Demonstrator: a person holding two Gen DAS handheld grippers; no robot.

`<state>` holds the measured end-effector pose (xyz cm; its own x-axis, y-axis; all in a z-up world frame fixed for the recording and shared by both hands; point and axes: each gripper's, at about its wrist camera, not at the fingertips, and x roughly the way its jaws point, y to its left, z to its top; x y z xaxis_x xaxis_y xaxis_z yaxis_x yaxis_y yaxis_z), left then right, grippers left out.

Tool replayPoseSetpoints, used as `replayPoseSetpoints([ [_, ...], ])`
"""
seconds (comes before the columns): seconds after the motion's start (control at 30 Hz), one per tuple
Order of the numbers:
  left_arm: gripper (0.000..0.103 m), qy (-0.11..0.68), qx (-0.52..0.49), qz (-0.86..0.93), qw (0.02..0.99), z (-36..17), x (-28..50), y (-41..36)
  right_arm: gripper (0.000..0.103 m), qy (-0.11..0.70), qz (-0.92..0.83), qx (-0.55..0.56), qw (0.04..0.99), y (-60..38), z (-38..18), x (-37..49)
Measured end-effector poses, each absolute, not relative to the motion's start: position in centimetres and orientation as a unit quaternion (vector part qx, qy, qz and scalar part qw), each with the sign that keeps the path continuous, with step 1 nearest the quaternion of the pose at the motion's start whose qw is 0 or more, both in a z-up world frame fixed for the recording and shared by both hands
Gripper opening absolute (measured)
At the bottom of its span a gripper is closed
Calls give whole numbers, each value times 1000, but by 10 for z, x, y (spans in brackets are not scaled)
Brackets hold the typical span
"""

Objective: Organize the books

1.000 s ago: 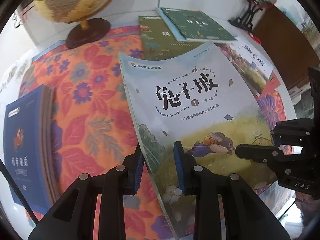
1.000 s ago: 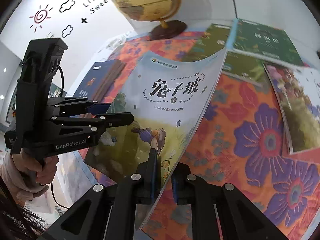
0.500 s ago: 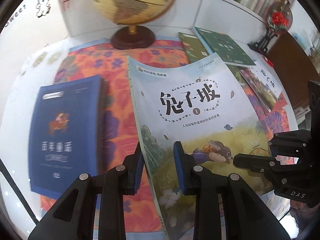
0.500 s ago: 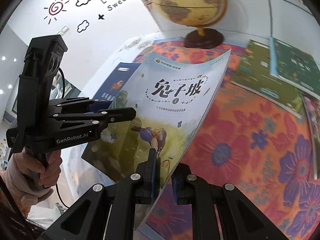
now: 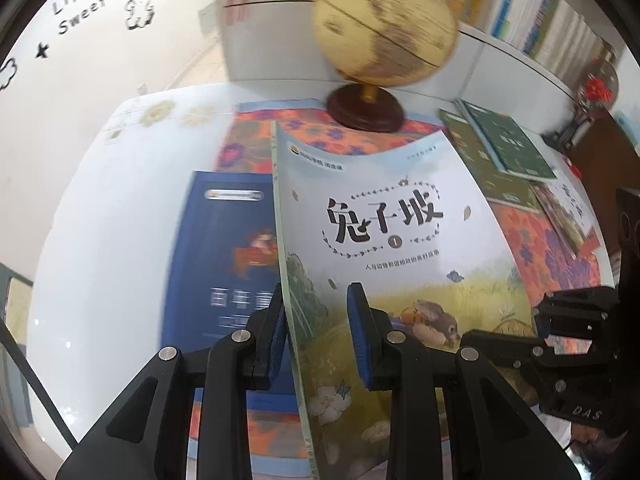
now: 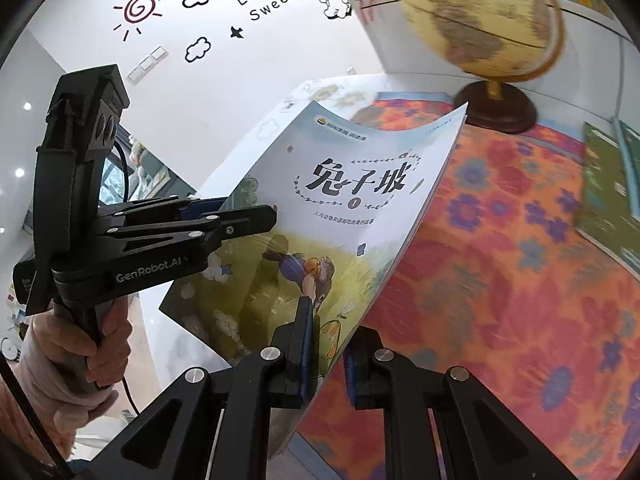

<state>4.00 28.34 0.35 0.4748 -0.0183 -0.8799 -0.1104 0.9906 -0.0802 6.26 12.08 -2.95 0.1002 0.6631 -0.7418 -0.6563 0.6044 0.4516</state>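
A thin rabbit picture book [image 5: 384,240] is held up in the air by both grippers. My left gripper [image 5: 318,336] straddles its left edge; the jaws stand visibly apart around the thin cover. My right gripper [image 6: 328,344] is shut on its lower right edge, and the book also shows in that view [image 6: 340,216]. A dark blue book [image 5: 224,248] lies flat on the table below and left of the held book. Green books [image 5: 500,148] lie at the back right.
A globe [image 5: 380,32] on a dark round base stands at the back of the table. An orange flowered cloth [image 6: 520,280] covers the table's middle. Another picture book [image 5: 568,208] lies at the right. A red ornament [image 5: 596,88] stands far right.
Both grippers have carried the rabbit book to the left. The blue book now lies right under its left edge, and the globe stands higher and closer in view.
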Motion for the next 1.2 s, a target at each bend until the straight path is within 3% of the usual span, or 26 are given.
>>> replayPoseSetpoints([
  [0.53, 26, 495, -105, 81, 859, -20, 46, 363, 13, 508, 435, 22, 743, 204, -49, 71],
  [1.2, 28, 524, -126, 82, 838, -58, 54, 387, 14, 568, 392, 127, 712, 209, -93, 65],
])
